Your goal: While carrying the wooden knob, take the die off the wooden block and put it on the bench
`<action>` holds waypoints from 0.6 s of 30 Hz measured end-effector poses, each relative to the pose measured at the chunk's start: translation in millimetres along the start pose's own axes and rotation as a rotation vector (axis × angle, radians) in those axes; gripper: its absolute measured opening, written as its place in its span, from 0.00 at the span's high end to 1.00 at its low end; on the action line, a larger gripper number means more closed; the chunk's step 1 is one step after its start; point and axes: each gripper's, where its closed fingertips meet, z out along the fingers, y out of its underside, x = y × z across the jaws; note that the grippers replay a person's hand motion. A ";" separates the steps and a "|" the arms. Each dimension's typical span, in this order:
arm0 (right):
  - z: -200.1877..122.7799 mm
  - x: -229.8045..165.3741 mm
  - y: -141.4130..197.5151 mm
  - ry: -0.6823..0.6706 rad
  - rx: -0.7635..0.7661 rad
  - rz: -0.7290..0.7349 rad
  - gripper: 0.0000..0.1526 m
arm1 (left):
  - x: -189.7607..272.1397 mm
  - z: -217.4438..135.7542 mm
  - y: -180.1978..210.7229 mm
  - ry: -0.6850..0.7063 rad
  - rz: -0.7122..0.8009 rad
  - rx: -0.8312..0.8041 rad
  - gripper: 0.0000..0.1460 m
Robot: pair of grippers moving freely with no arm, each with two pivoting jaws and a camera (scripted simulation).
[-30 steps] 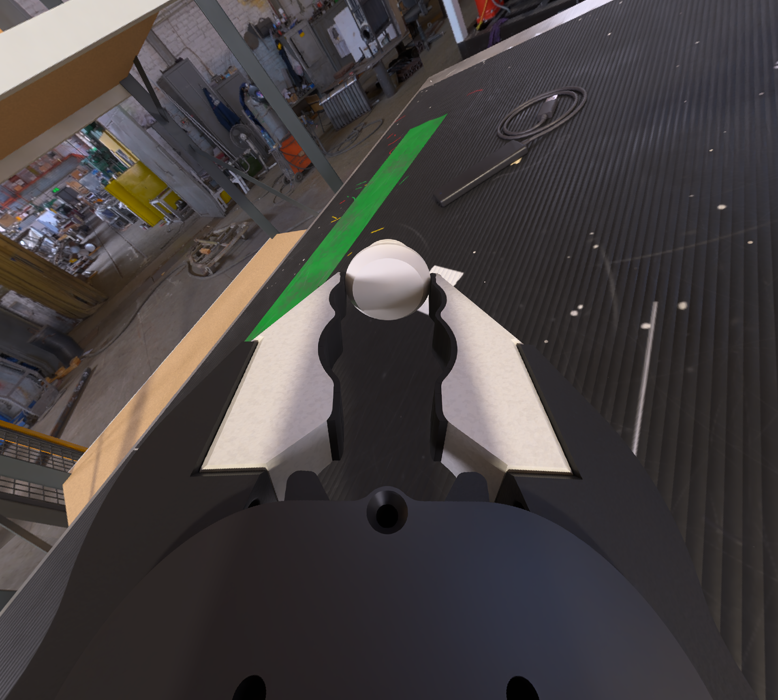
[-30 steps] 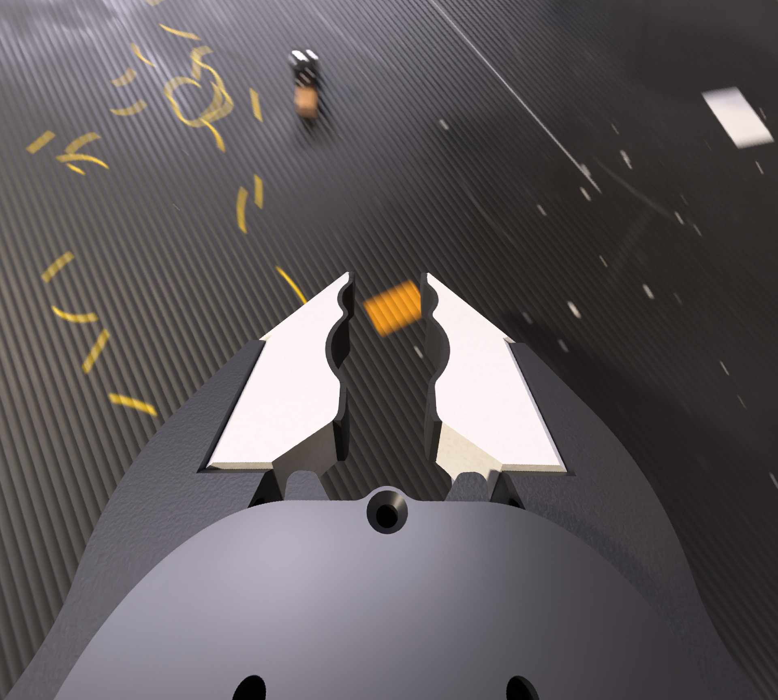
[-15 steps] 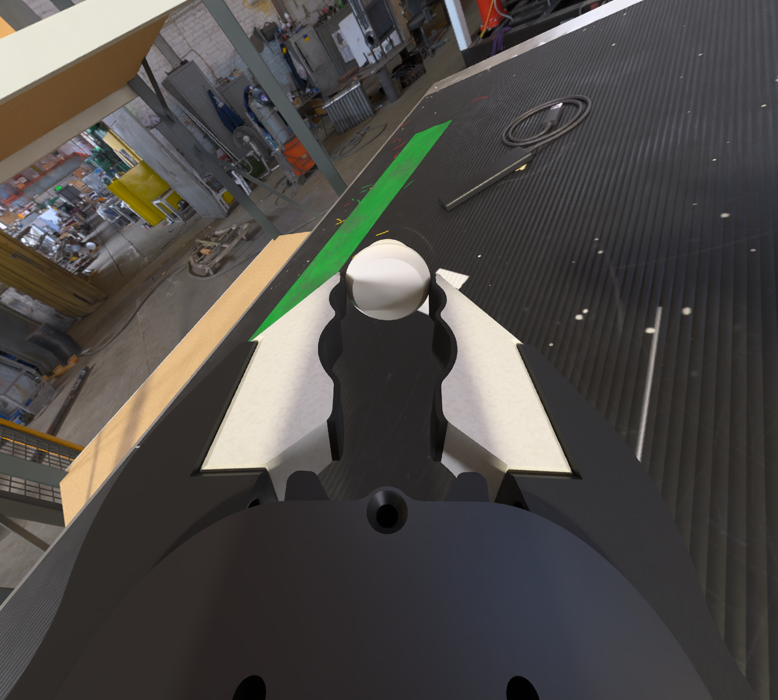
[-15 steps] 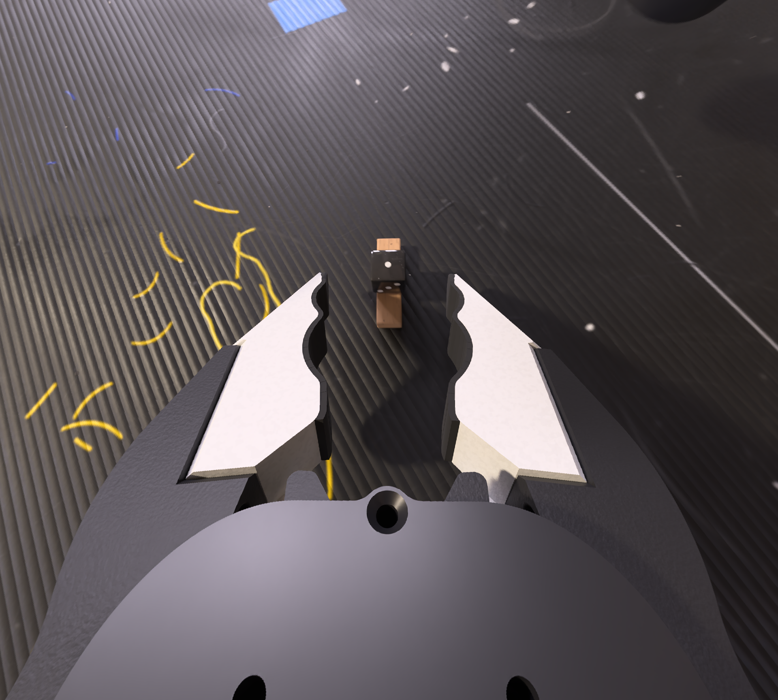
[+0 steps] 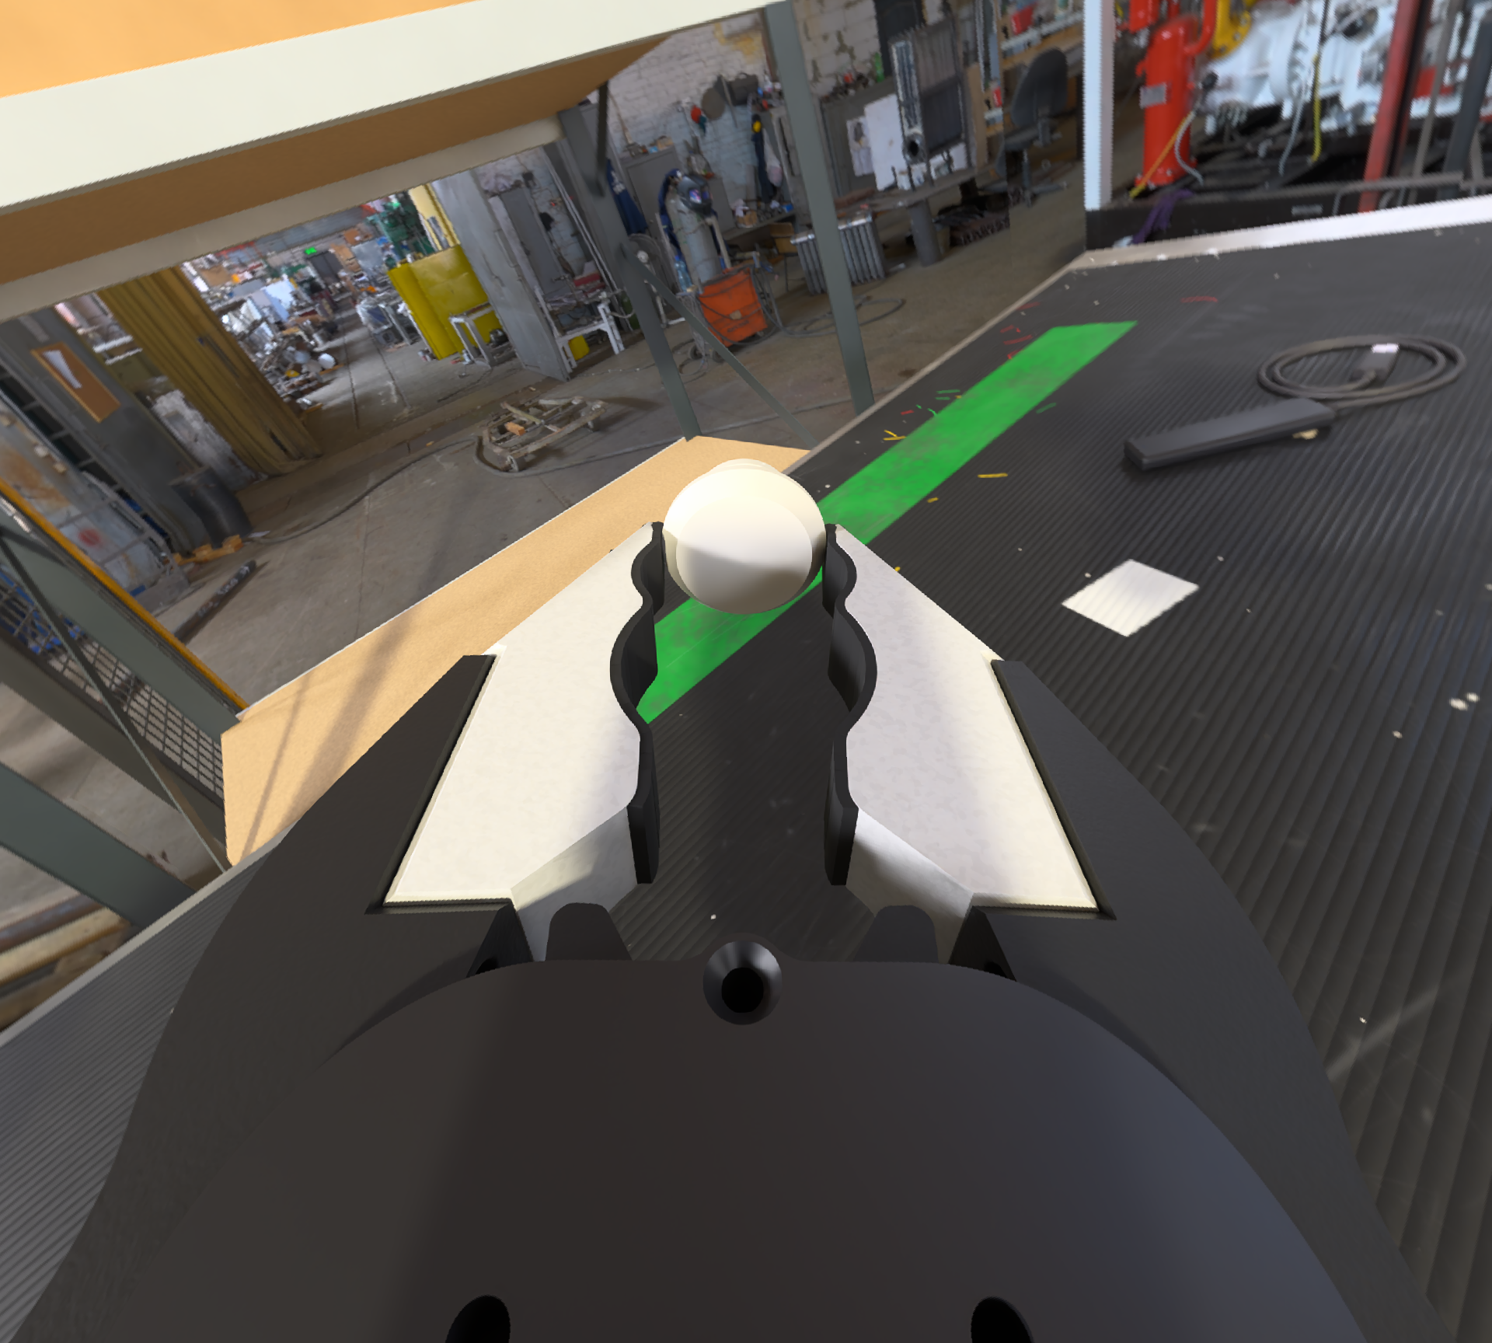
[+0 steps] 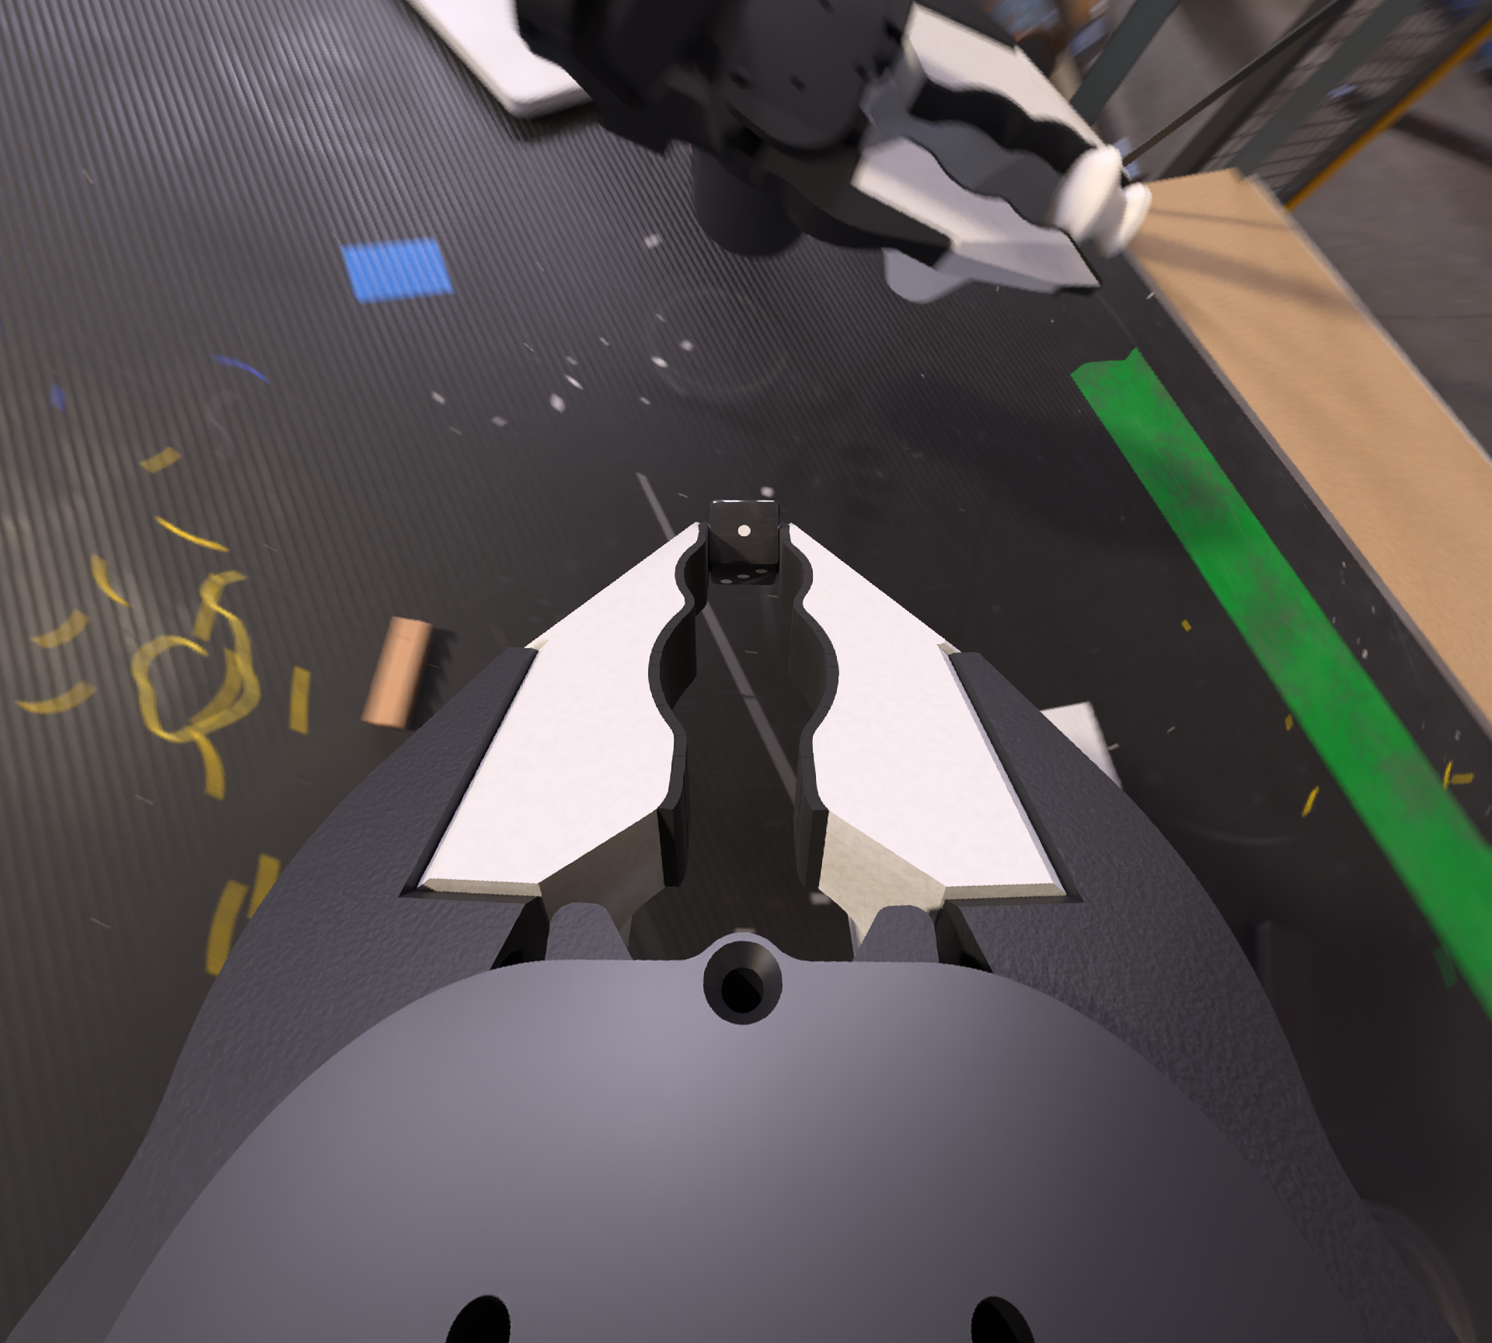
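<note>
The left gripper [image 5: 743, 545] is held above the bench [image 5: 1211, 860], pointing forward and slightly downward toward the bench's edge; its fingers are clamped on the wooden knob [image 5: 741, 537], a pale rounded piece pinched at the fingertips and clear of the surface. Beneath and ahead of it a green tape strip [image 5: 928, 448] runs along the ribbed black mat; a white patch [image 5: 1129, 595] lies to the right of the strip; a coiled cable [image 5: 1364, 372] and a flat black bar [image 5: 1227, 434] lie farther off, just beside each other.

In the right wrist view the same gripper [image 6: 1086, 206] appears at upper right, raised off the bench and tilted, with the knob [image 6: 1100, 200] at its tips over the bench's tan edge board [image 6: 1292, 367].

The right gripper [image 6: 743, 545] is angled down toward the mat; its fingers are closed on the die [image 6: 743, 547], a small black cube with white pips, gripped at the very tips, one finger on each side. Whether the die touches the bench cannot be told from this view. The wooden block [image 6: 397, 673] lies on its side on the mat to the left of the right gripper, well apart from the die; nothing rests on it. Yellow curled shavings [image 6: 190, 682] are scattered just beside the block; a blue patch [image 6: 396, 268] lies farther ahead; the green strip [image 6: 1292, 626] runs along the right.
</note>
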 end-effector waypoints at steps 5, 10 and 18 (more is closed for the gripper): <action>93.0 78.2 41.9 -0.263 -0.224 -0.142 0.89 | -10.6 -2.7 -2.3 -0.040 -0.024 0.006 0.73; 166.9 83.3 57.7 -0.452 -0.205 -0.074 0.89 | -14.6 -2.5 0.7 -0.060 -0.046 0.000 0.73; 199.5 79.5 76.7 -0.492 -0.223 -0.198 0.89 | -23.2 -1.5 9.6 -0.067 -0.123 -0.016 0.73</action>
